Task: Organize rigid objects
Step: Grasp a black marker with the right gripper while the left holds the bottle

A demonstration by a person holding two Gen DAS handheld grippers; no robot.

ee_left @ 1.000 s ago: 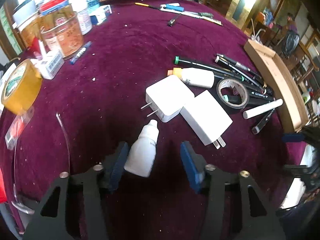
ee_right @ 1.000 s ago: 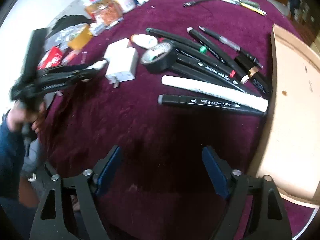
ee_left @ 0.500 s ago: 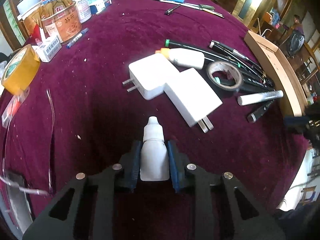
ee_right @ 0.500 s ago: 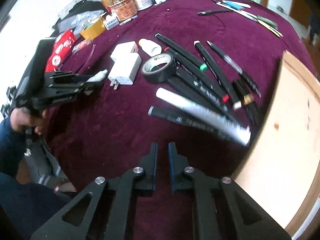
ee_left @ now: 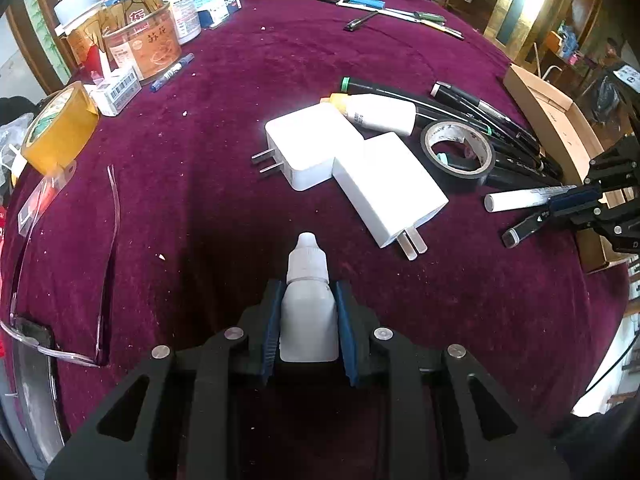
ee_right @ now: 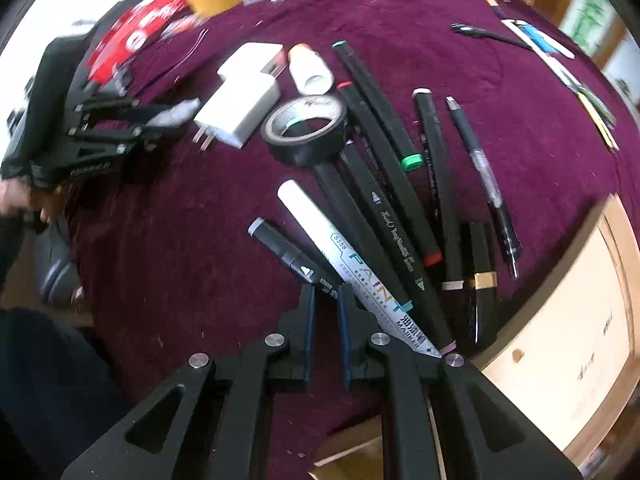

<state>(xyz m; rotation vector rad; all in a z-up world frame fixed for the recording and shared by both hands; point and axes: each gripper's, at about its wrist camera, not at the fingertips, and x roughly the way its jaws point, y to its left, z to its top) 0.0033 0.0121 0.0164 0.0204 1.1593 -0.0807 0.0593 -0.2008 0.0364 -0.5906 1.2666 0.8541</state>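
Observation:
My left gripper [ee_left: 307, 286] is shut on a small white dropper bottle [ee_left: 307, 320], cap pointing away, just above the maroon cloth; it also shows in the right wrist view, left gripper [ee_right: 160, 114]. Ahead lie two white chargers [ee_left: 308, 146] [ee_left: 388, 184], a white glue bottle [ee_left: 376, 114], a black tape roll [ee_left: 456, 152] and a row of black markers [ee_right: 384, 184]. My right gripper [ee_right: 325, 300] is shut. Its tips sit over the near end of a grey-capped black marker [ee_right: 288, 254], beside a white paint marker [ee_right: 340, 256]. Whether the pads press it is unclear.
A cardboard box [ee_right: 560, 340] borders the markers on the right. A yellow tape roll [ee_left: 60, 128], jars and small boxes [ee_left: 140, 48] crowd the far left. Pens [ee_left: 392, 8] lie at the far edge. A clear plastic strip [ee_left: 108, 240] lies left of my left gripper.
The left jaws closed on the dropper bottle, which now stands straight between them. The right jaws shut empty, the wrist rolled, and the gripper moved onto the grey-capped marker.

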